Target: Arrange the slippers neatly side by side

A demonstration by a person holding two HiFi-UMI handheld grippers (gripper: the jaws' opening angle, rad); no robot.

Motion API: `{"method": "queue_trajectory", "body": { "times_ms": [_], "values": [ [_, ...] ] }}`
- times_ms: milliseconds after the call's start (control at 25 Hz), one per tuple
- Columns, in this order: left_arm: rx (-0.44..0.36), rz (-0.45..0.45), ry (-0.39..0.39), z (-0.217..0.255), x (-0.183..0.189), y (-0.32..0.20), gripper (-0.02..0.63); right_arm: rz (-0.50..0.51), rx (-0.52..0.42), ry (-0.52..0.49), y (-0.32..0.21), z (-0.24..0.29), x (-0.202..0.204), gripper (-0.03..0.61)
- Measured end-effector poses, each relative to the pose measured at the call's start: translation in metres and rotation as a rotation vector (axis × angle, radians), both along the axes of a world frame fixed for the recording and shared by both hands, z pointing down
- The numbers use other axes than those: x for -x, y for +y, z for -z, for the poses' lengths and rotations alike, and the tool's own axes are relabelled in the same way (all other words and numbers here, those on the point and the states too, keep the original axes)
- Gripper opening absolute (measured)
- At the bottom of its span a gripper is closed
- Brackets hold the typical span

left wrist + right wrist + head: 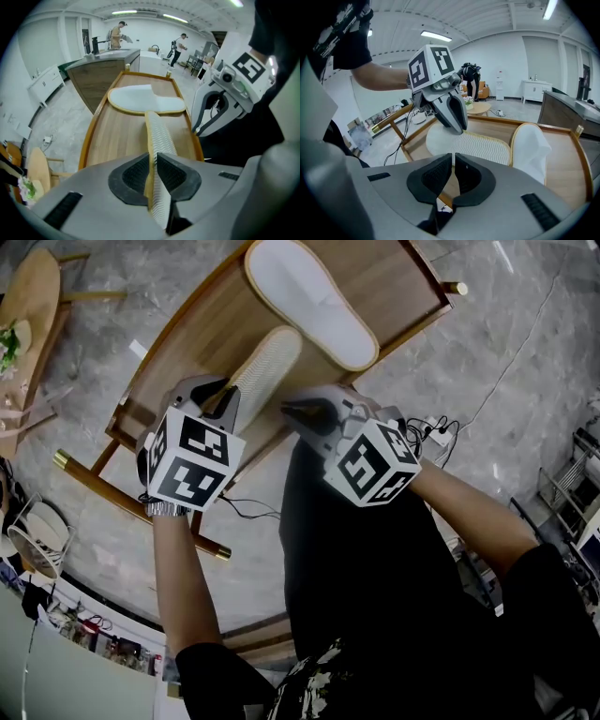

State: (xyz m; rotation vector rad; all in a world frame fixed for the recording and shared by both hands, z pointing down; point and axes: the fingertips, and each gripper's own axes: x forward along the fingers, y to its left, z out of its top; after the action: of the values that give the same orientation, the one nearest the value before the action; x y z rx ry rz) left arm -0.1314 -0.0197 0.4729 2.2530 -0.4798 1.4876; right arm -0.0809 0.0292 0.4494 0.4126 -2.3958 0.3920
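Two pale slippers are on a wooden tray table [192, 329]. One slipper [314, 301] lies flat at the far end, white insole up, also in the left gripper view [145, 101] and the right gripper view [529, 143]. The second slipper [267, 362] stands on its edge, its chevron-ribbed sole [159, 136] facing right. My left gripper [228, 401] is shut on its heel end [153, 161]. My right gripper [295, 412] hovers beside that heel, pads almost together [453, 164] with only a thin pale slit between them. The ribbed sole [480, 145] lies just beyond it.
The tray table has a raised rim [89, 136] and sits on a wooden frame over a grey marble floor. A round wooden side table [33, 296] stands at the left. Cables [441, 432] trail on the floor at the right. Two people [117, 33] work at a distant counter.
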Motion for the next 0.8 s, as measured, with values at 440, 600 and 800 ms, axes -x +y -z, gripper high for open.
{"method": "queue_trajectory", "body": {
  "times_ms": [440, 600, 800],
  "values": [
    [-0.442, -0.110, -0.202, 0.035, 0.007, -0.031, 0.038, -0.024, -0.026, 0.008, 0.008, 0.005, -0.011, 0.015],
    [-0.494, -0.139, -0.231, 0.034, 0.003, -0.034, 0.038, -0.041, -0.032, -0.006, 0.004, 0.010, -0.006, 0.015],
    [-0.495, -0.129, -0.223, 0.036, 0.000, -0.031, 0.037, -0.058, -0.022, -0.005, -0.001, 0.010, -0.005, 0.014]
  ]
}}
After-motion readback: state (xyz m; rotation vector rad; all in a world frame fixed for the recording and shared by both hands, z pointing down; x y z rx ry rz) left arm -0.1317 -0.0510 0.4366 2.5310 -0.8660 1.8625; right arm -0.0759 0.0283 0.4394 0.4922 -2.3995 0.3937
